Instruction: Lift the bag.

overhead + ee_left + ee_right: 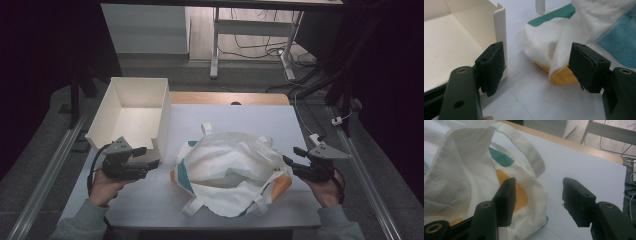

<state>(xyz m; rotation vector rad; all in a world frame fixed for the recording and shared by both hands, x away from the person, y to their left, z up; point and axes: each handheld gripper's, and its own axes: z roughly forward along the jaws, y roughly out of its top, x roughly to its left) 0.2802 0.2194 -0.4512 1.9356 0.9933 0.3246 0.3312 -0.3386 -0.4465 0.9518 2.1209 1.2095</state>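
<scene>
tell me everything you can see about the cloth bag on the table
The bag is white woven cloth with teal and orange patches and white strap handles. It lies slumped and crumpled on the white table, mouth gaping, just right of the box and apart from it. Nothing grips it: both grippers flank it with jaws open.

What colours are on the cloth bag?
The cloth bag is white with teal and orange patches, clearest in the right gripper view.

White table (235, 112) with bag (230, 167), box (131, 112)
</scene>
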